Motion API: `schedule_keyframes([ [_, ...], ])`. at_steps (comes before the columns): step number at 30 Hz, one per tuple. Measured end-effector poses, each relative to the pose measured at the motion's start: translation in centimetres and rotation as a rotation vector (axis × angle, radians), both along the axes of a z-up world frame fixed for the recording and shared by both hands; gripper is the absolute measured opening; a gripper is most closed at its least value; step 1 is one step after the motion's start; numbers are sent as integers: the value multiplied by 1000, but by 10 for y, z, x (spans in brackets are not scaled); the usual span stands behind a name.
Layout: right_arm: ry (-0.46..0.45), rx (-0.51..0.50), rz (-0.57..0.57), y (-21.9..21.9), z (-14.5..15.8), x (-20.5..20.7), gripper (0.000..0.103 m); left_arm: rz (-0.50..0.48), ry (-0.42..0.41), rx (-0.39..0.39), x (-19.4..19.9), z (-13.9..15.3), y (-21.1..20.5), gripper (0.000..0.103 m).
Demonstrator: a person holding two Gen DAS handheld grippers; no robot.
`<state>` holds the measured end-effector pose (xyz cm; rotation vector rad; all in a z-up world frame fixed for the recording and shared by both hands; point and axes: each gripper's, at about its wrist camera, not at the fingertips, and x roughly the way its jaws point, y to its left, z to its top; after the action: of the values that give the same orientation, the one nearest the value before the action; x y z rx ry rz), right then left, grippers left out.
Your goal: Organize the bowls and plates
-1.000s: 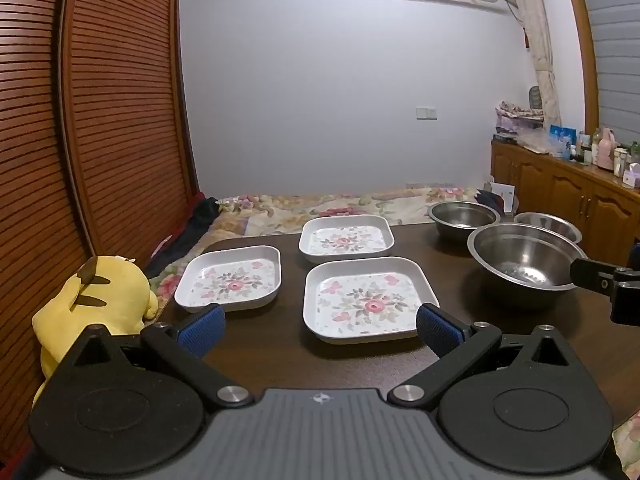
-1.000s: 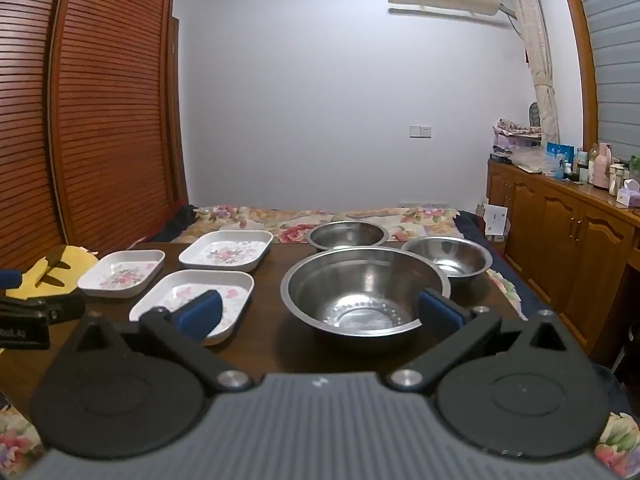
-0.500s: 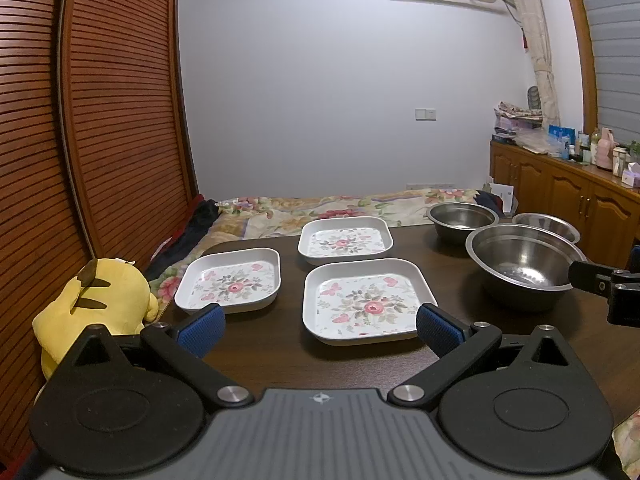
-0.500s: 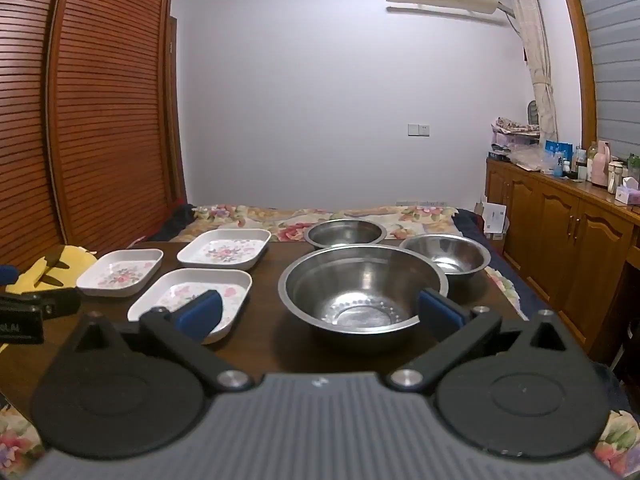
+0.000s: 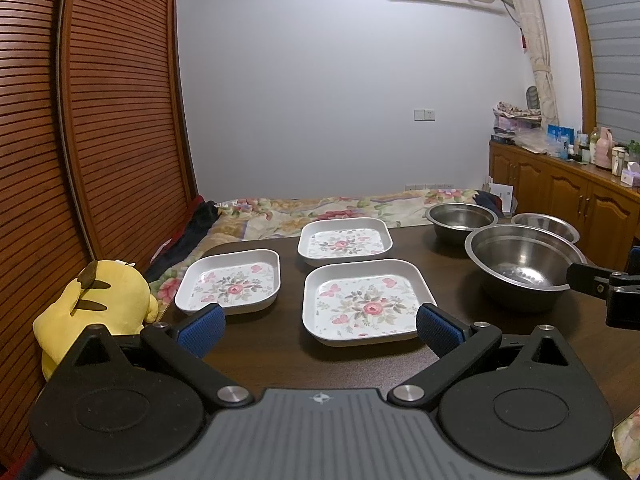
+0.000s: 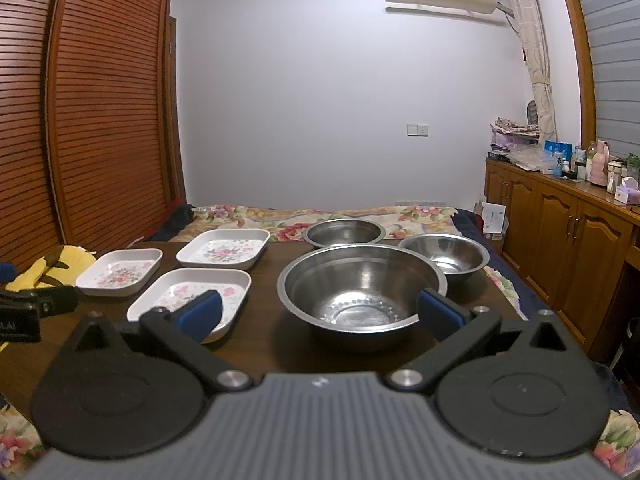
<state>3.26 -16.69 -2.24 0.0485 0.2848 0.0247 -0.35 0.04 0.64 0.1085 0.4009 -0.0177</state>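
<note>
My left gripper (image 5: 318, 324) sits at the bottom of its frame, jaws spread wide and empty, and the near plate (image 5: 362, 306) lies just beyond the tips, centre frame. My right gripper (image 6: 320, 312) is likewise spread and holding nothing, with the big bowl (image 6: 362, 284) framed between its pads.

The near plate is square, white and flower-printed, and looks like light melamine: stiff and glossy, so I expect it to slide on the dark table (image 5: 440, 264). I would pinch its raised rim at the near edge.

The big bowl is thin steel, light, rigid and slick; the rolled lip is the only real hold, and it may tilt when lifted from one side.

Left of centre lies the left plate (image 5: 230, 282), and above the near one the far plate (image 5: 344, 242). In the right view, the far bowl (image 6: 344, 232) and right bowl (image 6: 444, 256) sit behind the big one, all separate, nothing stacked yet.
</note>
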Motion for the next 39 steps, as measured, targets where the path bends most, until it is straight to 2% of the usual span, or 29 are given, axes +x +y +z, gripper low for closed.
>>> schedule_keyframes([
  [39, 0, 0, 1, 0, -1, -1, 103, -4, 7, -6, 0, -4, -1, 103],
])
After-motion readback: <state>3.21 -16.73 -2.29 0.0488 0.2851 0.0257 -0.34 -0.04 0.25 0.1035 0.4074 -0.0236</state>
